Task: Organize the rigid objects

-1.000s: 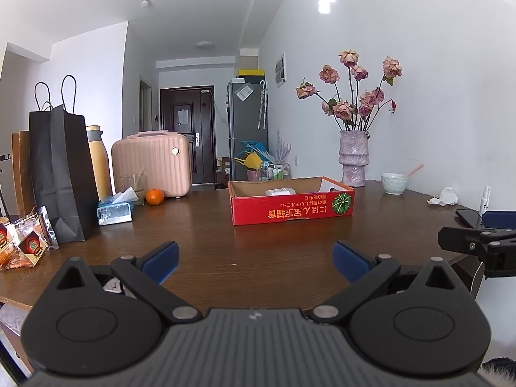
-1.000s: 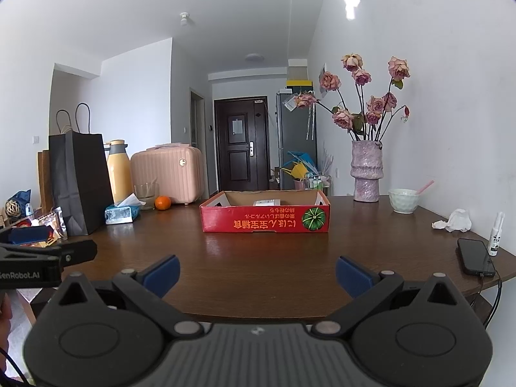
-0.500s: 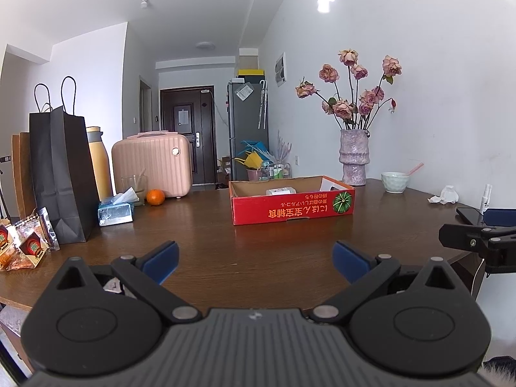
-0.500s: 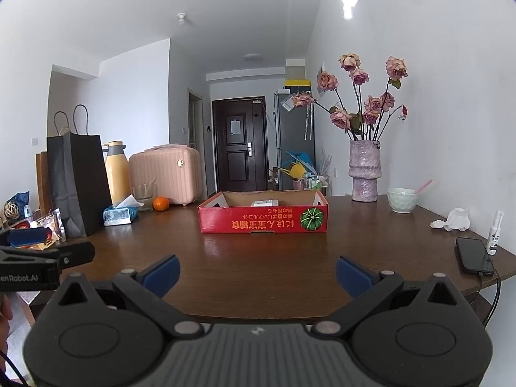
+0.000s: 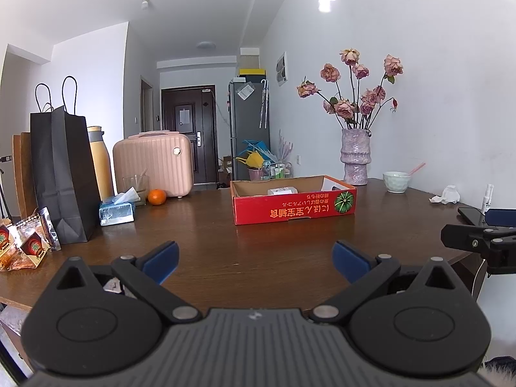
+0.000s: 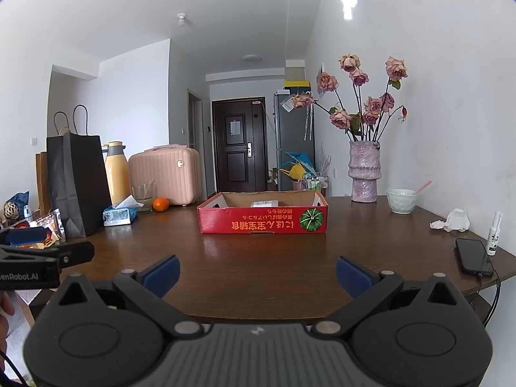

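A red cardboard tray (image 5: 294,210) stands mid-table with a small white box (image 5: 281,191) inside; it shows in the right wrist view too (image 6: 262,221). My left gripper (image 5: 254,259) is open and empty, held over the near table edge, well short of the tray. My right gripper (image 6: 256,269) is open and empty, likewise near the front edge. Each gripper shows at the side of the other's view: the right one (image 5: 474,242), the left one (image 6: 45,258). An orange (image 5: 157,196), a tissue pack (image 5: 116,211) and a yellow bottle (image 5: 100,161) stand at the left.
A black paper bag (image 5: 63,177), snack packets (image 5: 29,245) and a pink case (image 5: 153,164) crowd the left side. A vase of roses (image 5: 354,158), a bowl (image 5: 396,181), crumpled tissue (image 6: 453,221), a spray bottle (image 6: 493,233) and a phone (image 6: 474,256) lie at the right.
Both views shift only slightly; the right wrist view has drifted a little. Both grippers stay open and empty.
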